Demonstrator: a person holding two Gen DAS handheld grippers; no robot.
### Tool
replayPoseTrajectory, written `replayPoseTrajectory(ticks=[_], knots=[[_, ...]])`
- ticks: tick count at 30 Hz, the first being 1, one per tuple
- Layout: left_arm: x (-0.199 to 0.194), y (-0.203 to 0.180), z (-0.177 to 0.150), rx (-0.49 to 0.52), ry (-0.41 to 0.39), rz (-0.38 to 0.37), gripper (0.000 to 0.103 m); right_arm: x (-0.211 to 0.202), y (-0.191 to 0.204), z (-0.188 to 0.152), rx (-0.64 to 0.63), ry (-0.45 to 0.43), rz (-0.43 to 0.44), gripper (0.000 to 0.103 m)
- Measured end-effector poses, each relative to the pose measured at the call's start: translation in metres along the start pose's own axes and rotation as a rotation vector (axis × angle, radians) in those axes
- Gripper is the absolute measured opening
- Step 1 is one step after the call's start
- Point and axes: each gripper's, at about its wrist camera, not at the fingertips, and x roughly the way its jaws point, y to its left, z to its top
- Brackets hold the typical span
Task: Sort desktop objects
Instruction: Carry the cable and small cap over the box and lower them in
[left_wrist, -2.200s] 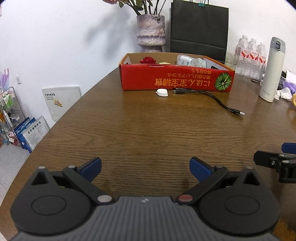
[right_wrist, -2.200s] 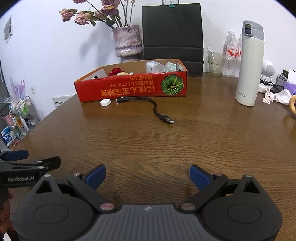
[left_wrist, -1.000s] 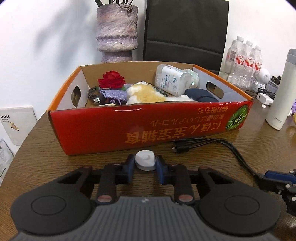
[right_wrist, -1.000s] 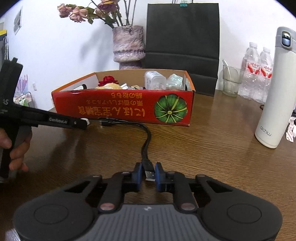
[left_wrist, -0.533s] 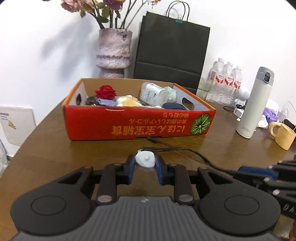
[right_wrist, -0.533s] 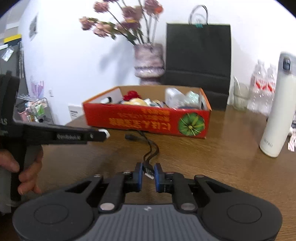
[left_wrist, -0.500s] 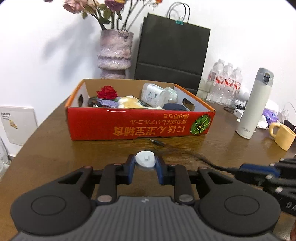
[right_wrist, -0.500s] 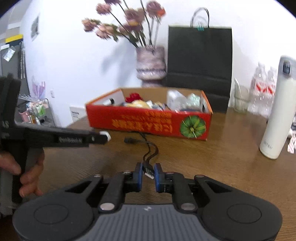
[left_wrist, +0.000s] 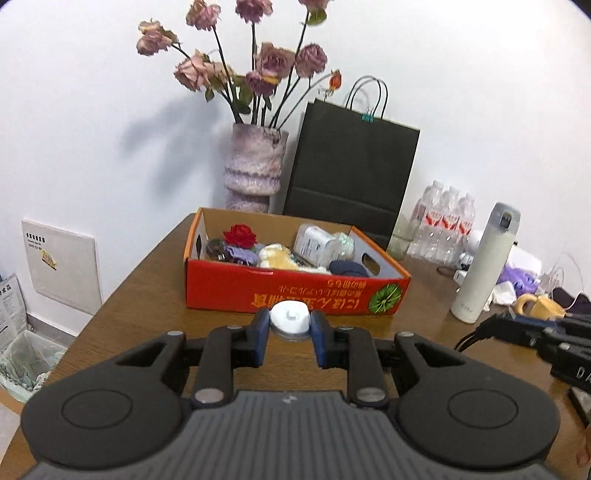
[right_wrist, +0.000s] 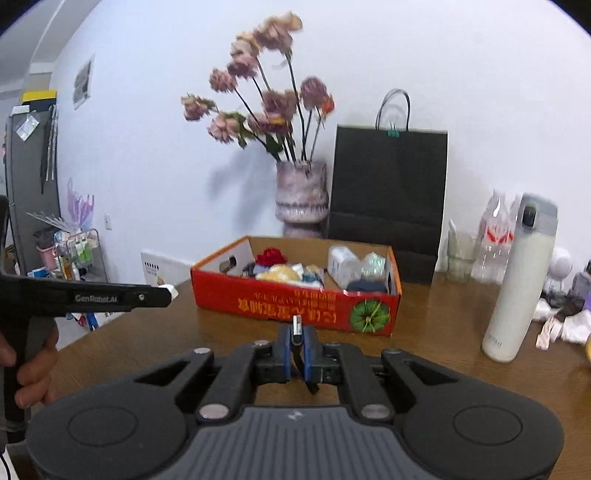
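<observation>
My left gripper (left_wrist: 290, 325) is shut on a small white round puck (left_wrist: 290, 316), held in the air in front of the red cardboard box (left_wrist: 295, 295). My right gripper (right_wrist: 296, 338) is shut on the plug end of a black USB cable (right_wrist: 296, 326), whose cord hangs down between the blue pads. The box (right_wrist: 295, 299) holds a red rose, a plush toy, a white container and a dark item. In the right wrist view the left gripper (right_wrist: 168, 293) shows at the left edge, a hand on its handle. The right gripper (left_wrist: 517, 326) shows at the right of the left wrist view.
A white thermos (left_wrist: 484, 266) stands right of the box on the brown wooden table (left_wrist: 147, 295). Behind the box are a vase of dried flowers (left_wrist: 255, 170) and a black paper bag (left_wrist: 351, 177). Water bottles (left_wrist: 443, 225), a yellow mug (left_wrist: 539, 306) and clutter lie at the far right.
Both grippers have risen off the table and drawn back from the box, each keeping its object. The cable now hangs from the right gripper instead of lying on the table.
</observation>
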Motion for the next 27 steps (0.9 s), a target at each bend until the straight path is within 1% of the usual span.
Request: replayPoseTrajectory(ticks=[8, 11, 14, 17, 19, 21, 23, 27], knots=[[-0.012, -0.006, 0.028, 0.023, -0.076, -0.02, 0.025, -0.021, 0.006, 0.048, -0.099, -0.116, -0.018, 0.006], [-0.004, -0.004, 0.046, 0.024, -0.081, -0.032, 0.025, -0.021, 0.006, 0.069, -0.128, -0.149, -0.022, 0.006], [0.011, -0.001, 0.067, 0.03, -0.073, -0.026, 0.025, -0.015, 0.008, 0.09, -0.158, -0.179, -0.025, 0.006], [0.032, 0.002, 0.092, 0.048, -0.089, -0.002, 0.025, 0.0, 0.007, 0.116, -0.171, -0.206, -0.021, 0.006], [0.051, 0.009, 0.107, 0.032, -0.073, -0.011, 0.025, 0.016, 0.005, 0.135, -0.175, -0.221, -0.023, 0.006], [0.075, 0.018, 0.118, 0.01, -0.047, 0.0, 0.025, 0.037, 0.004, 0.151, -0.179, -0.221, -0.022, 0.006], [0.099, 0.025, 0.123, 0.012, -0.019, 0.018, 0.025, 0.061, 0.001, 0.163, -0.17, -0.202, 0.008, 0.006], [0.139, 0.039, 0.118, 0.013, 0.036, 0.045, 0.025, 0.108, -0.021, 0.177, -0.067, -0.168, 0.082, 0.006]])
